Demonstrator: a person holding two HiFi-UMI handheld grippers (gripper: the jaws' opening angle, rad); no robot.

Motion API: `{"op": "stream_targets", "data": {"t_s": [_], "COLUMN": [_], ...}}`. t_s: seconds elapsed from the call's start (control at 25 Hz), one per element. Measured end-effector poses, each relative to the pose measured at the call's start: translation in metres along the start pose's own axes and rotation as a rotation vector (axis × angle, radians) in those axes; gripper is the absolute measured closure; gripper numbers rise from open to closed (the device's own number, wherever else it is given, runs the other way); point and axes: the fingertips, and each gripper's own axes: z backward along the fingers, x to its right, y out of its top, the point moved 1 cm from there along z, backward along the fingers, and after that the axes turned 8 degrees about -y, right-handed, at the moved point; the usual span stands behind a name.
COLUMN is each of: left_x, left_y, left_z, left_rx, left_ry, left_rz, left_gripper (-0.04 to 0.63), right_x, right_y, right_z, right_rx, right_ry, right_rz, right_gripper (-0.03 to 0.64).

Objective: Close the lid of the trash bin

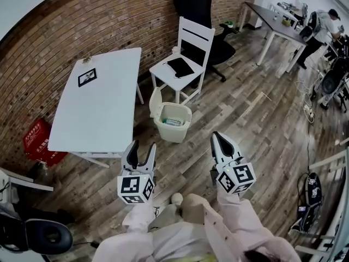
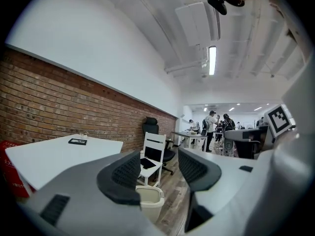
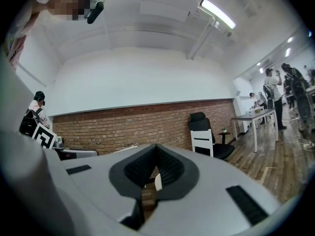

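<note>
- Here, the left gripper [image 1: 144,144] has its jaws spread wide — nothing sits between them.
- The right gripper [image 1: 217,135] has its jaws pressed together, empty.
- The trash bin [image 1: 175,134] stands at one o'clock from the left gripper and ten o'clock from the right, apart from both.
- Its lid [image 1: 156,101] stands raised at the bin's ten o'clock edge — a white chair [image 1: 182,64] stands at twelve.
</note>
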Motion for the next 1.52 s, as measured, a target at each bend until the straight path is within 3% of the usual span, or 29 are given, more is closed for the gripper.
{"op": "stream_targets", "data": {"t_s": [0.64, 1.52], "left_x": [-0.05, -0.136], "left_y": [-0.009, -0.031], "left_z": [-0.056, -0.246], "left_rx": [-0.039, -0.163], "left_ry": [0.009, 0.121], "left_rz": [0.027, 0.108], "left_gripper": [0.364, 0.364], "right_x": [0.008, 0.075], "right_y": [-0.017, -0.052], "right_z": [-0.083, -0.305], "right_rx": [-0.04, -0.205], "right_ry": [0.003, 0.121], "right_rz": [-0.026, -0.079], "right_gripper": [0.614, 0.614]}}
